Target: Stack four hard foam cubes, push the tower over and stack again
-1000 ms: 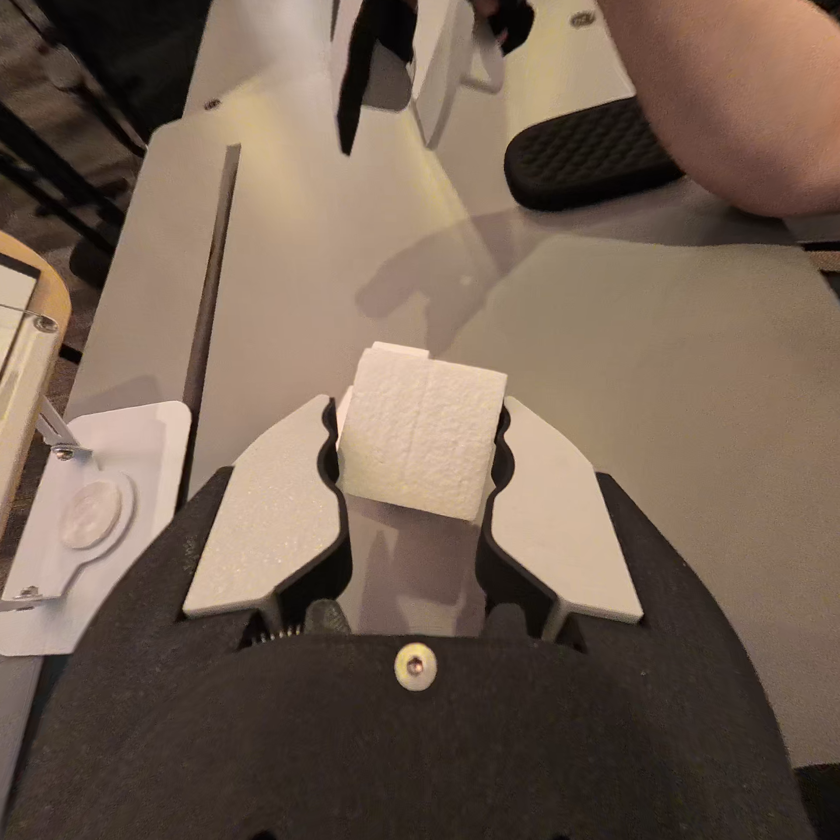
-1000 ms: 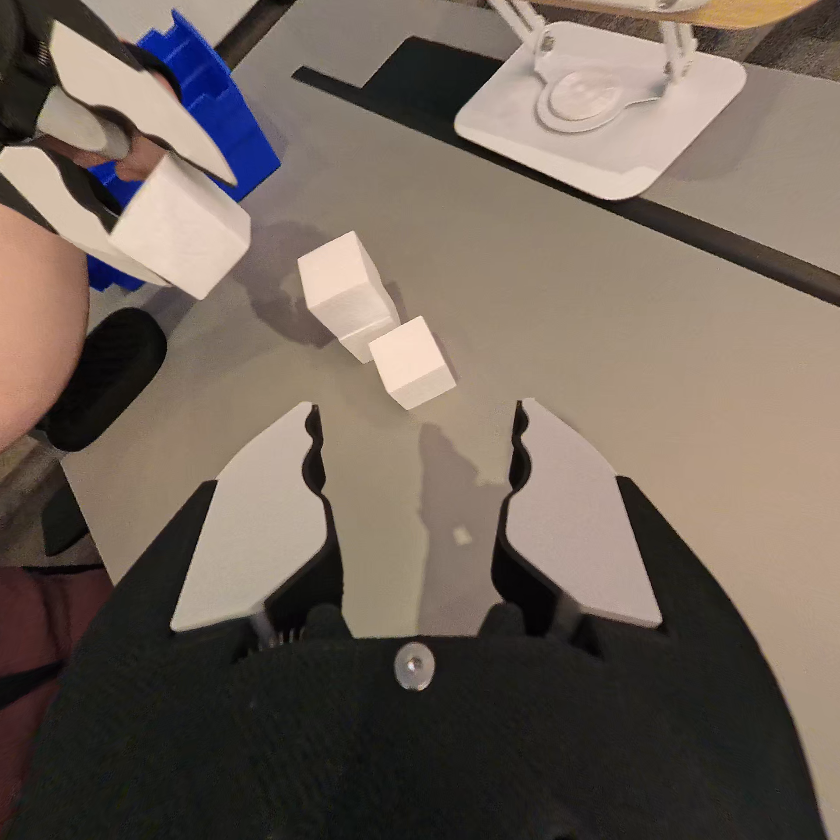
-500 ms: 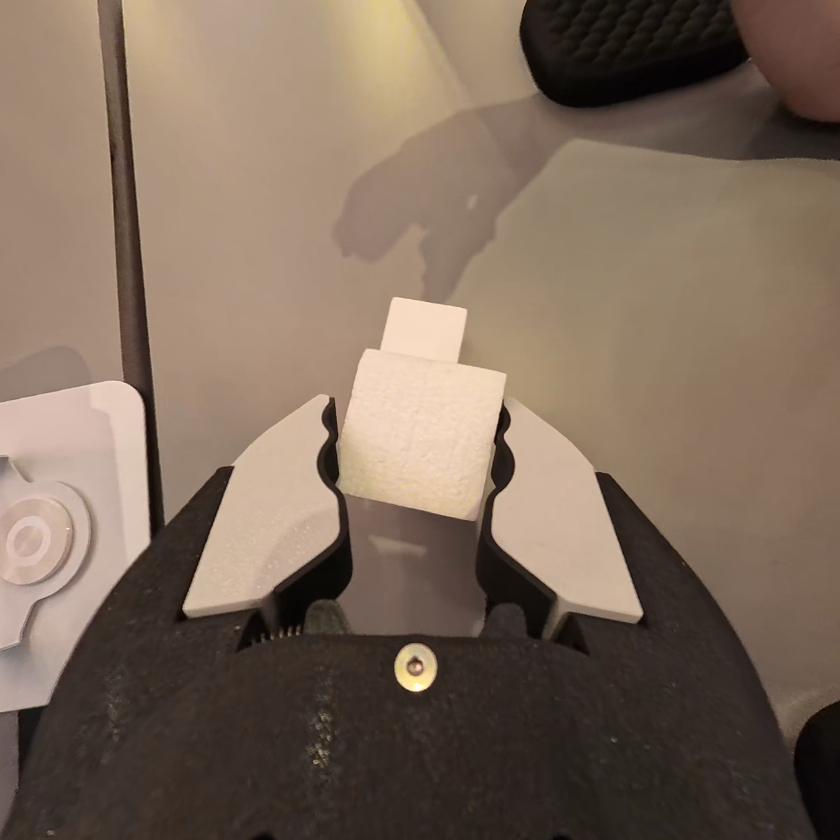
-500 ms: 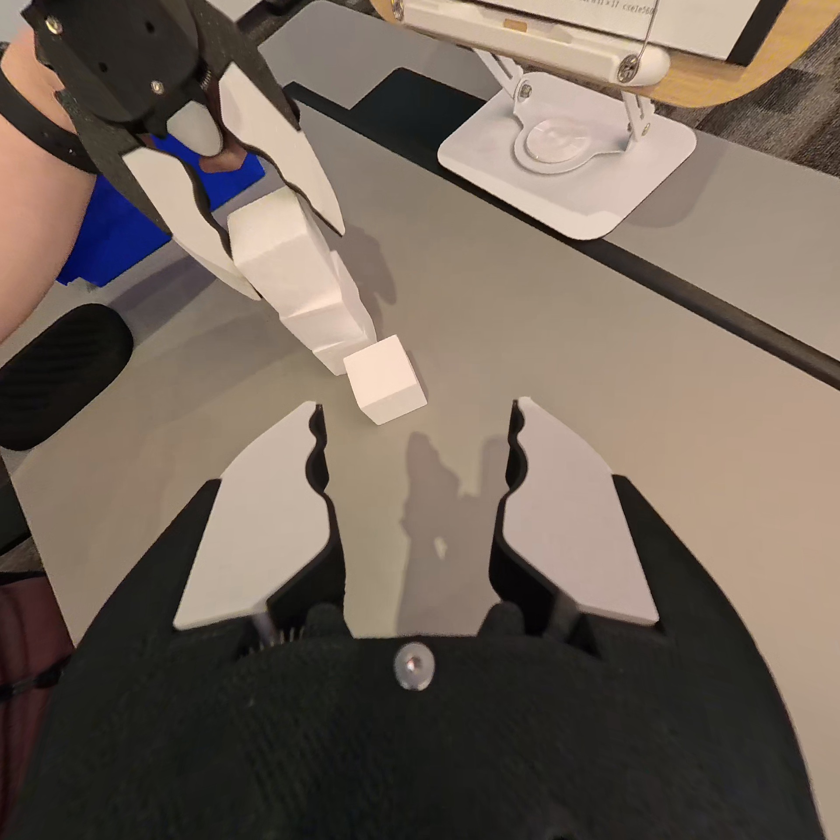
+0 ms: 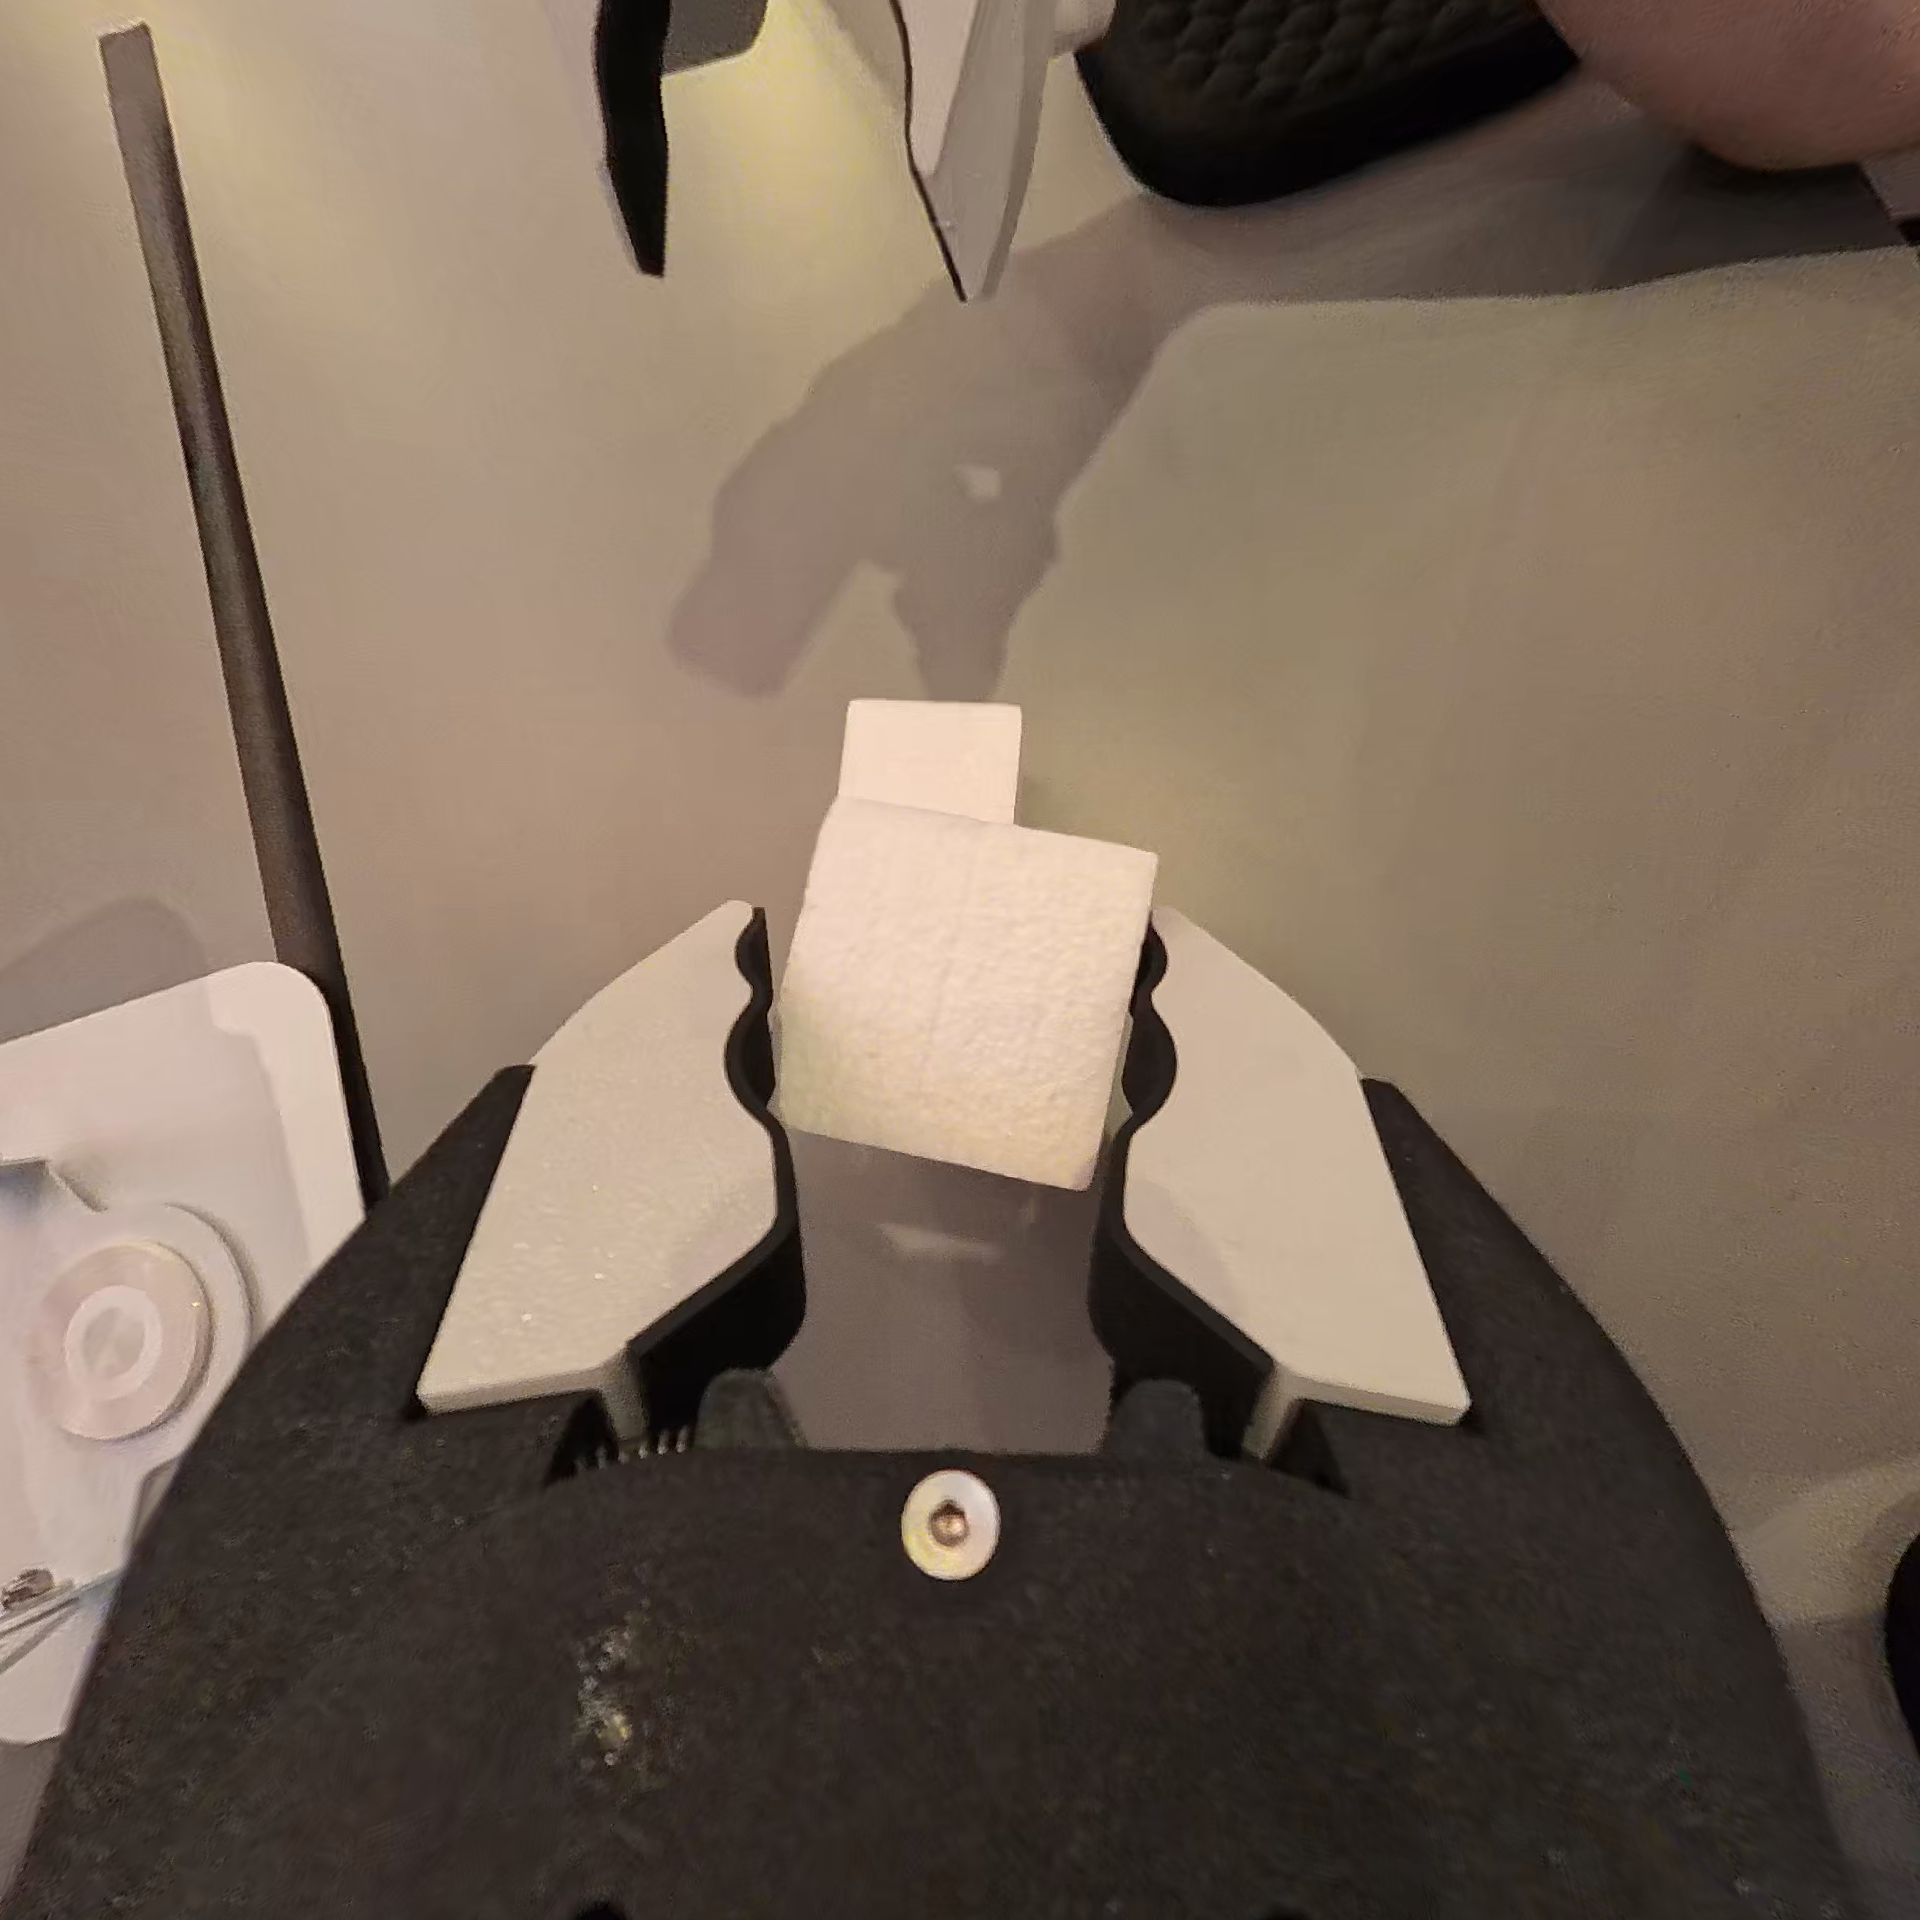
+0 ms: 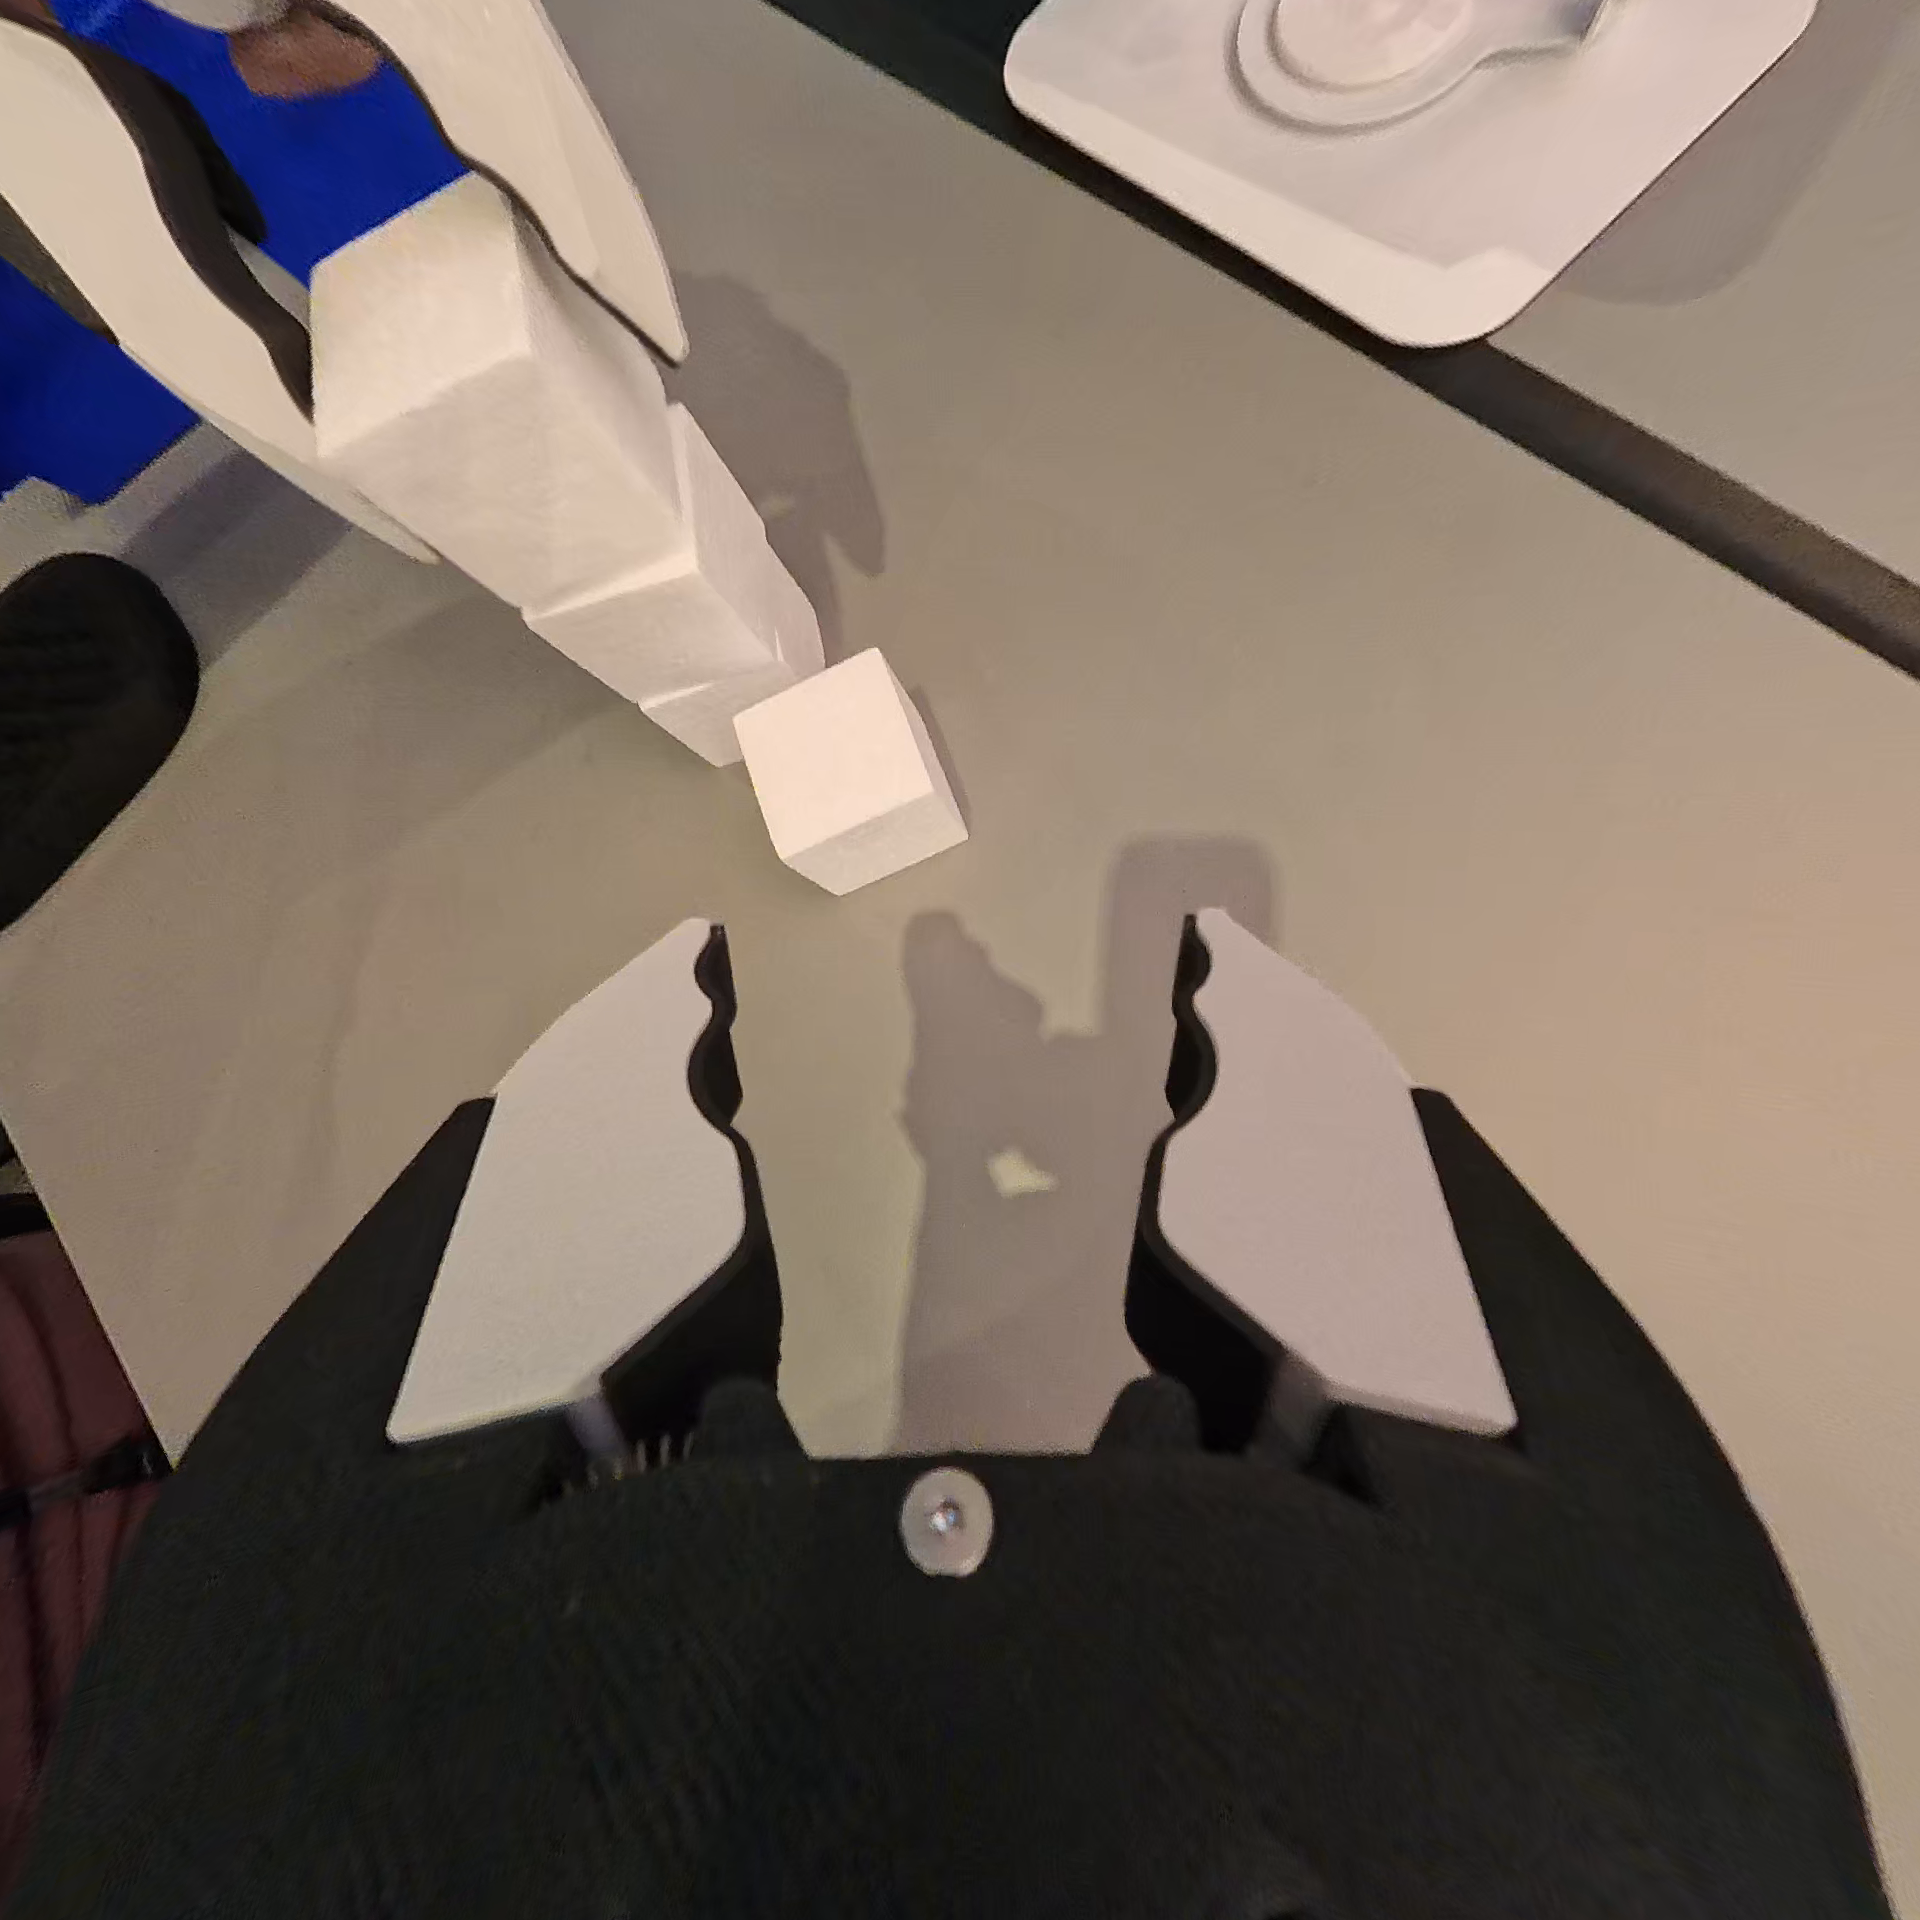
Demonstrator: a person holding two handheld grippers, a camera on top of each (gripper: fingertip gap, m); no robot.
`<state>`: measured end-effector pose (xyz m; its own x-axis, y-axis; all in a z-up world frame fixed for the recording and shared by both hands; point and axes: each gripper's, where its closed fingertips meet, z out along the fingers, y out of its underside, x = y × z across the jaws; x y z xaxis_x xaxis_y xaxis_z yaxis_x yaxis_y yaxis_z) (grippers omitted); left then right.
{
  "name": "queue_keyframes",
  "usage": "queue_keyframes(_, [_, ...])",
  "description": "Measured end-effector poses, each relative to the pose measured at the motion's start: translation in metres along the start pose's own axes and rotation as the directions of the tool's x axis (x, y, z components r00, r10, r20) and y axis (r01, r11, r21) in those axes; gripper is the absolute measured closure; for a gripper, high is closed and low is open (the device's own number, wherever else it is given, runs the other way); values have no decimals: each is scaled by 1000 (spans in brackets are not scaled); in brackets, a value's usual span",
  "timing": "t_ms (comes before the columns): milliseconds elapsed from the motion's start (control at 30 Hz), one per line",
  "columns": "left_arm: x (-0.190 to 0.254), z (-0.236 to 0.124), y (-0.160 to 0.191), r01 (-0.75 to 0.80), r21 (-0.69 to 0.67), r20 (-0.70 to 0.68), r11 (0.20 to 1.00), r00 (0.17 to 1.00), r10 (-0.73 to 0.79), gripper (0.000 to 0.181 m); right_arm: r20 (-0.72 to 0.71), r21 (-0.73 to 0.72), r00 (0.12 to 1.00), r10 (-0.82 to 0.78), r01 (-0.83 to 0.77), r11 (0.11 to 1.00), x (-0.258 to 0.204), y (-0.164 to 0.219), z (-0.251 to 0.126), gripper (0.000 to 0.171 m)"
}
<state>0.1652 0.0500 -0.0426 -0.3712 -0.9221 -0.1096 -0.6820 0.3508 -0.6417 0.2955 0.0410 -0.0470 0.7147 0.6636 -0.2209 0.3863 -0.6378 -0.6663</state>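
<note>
My left gripper (image 5: 954, 914) is shut on a white foam cube (image 5: 961, 1018). In the right wrist view that held cube (image 6: 447, 364) sits on top of, or just over, a stack of two white cubes (image 6: 675, 613), with the left gripper's fingers (image 6: 561, 156) on either side of it. A loose white cube (image 6: 847, 769) lies on the grey table beside the stack's base, and it also shows past the held cube in the left wrist view (image 5: 930, 758). My right gripper (image 6: 951, 925) is open and empty, just short of the loose cube. Its fingers (image 5: 977, 156) show at the top of the left wrist view.
A white stand base (image 6: 1403, 156) sits at the back right, beyond a dark gap in the table (image 6: 1662, 468). It also shows in the left wrist view (image 5: 135, 1247). A blue bin (image 6: 104, 395) and a black pad (image 6: 73, 707) are at the left. A person's arm (image 5: 1766, 83) is at the top right.
My left gripper carried its cube from the left over onto the two-cube stack. My right gripper came closer to the loose cube and stayed open.
</note>
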Motion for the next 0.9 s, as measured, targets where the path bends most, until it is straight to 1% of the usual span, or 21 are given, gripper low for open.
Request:
queue_keyframes(67, [-1,4,4,-8,-18,14,1000,1000,8,115,2,-18,1000,-5,5,1000,0,2,3,89])
queue_keyframes(100, [-4,4,4,-4,-22,34,1000,999,4,111,2,-18,1000,-5,5,1000,0,2,4,89])
queue_keyframes(167, [-3,3,1,21,-6,42,1000,999,-20,93,16,-2,1000,0,0,1000,-1,-1,4,89])
queue_keyframes(300, [-7,-13,-9,47,56,108,997,993,-52,75,69,7,997,-21,20,1000,-5,-2,18,89])
queue_keyframes(367, [-7,-28,-16,57,119,160,991,984,-76,73,70,8,991,-115,114,993,-5,-1,34,86])
queue_keyframes(467, [-4,-57,-29,67,265,271,962,952,-141,74,114,55,949,-295,291,955,-19,-3,59,83])
queue_keyframes(533, [3,-76,-34,76,376,331,923,920,-210,78,162,107,926,-340,326,939,-32,-8,70,83])
queue_keyframes(567, [6,-86,-35,74,433,361,898,899,-248,83,165,129,917,-362,344,930,-35,-10,74,83])
queue_keyframes(633, [6,-104,-32,65,523,437,850,836,-332,84,158,138,897,-414,395,908,-38,-9,81,83])
queue_keyframes(667, [6,-113,-28,63,558,467,827,800,-376,83,157,116,890,-428,413,903,-38,-4,86,83])
queue_keyframes(767, [-5,-134,-5,63,606,570,793,661,-488,84,157,37,894,-420,420,907,-35,8,103,84])
queue_keyframes(833, [-19,-147,17,110,599,643,793,525,-558,85,163,-24,906,-391,400,916,-31,17,115,90])
queue_keyframes(900, [-26,-158,27,122,627,672,770,416,-613,92,175,-63,912,-370,385,921,-29,24,123,101])
